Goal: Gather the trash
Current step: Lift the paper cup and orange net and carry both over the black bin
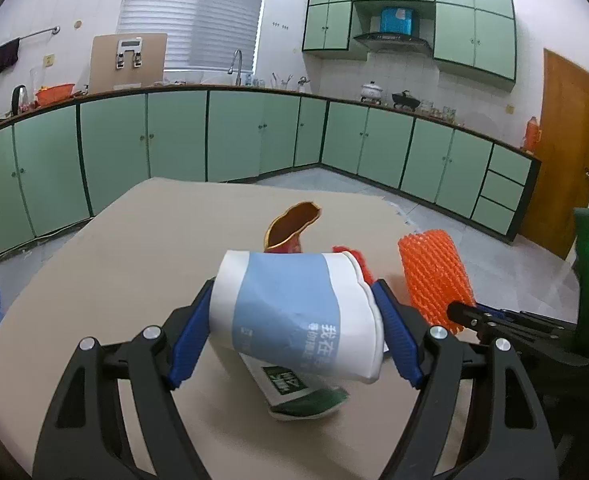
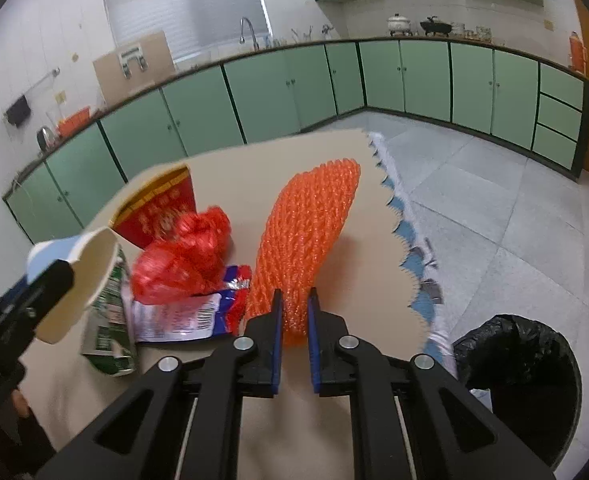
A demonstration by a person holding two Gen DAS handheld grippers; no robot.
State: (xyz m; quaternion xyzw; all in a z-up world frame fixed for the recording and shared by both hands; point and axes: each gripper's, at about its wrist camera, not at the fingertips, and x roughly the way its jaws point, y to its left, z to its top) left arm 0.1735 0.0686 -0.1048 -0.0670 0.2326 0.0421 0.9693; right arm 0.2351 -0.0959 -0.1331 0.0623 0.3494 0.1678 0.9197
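The crushed white paper cup with a pale blue band (image 1: pixel 294 312) carries white Chinese print at its 5 o'clock edge; "我在" can be read, and the smaller line under it is too blurred. The flattened green-and-white carton (image 1: pixel 294 388) beneath it bears large white characters, illegible. The white-and-blue plastic wrapper (image 2: pixel 182 316) shows a barcode, digits unreadable.

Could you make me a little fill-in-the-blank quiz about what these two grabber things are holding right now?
1. The left gripper is shut on a white and ____ paper cup.
2. The right gripper pinches an ____ foam net.
3. The bin on the floor is lined with a ____ bag.

Missing words: blue; orange; black
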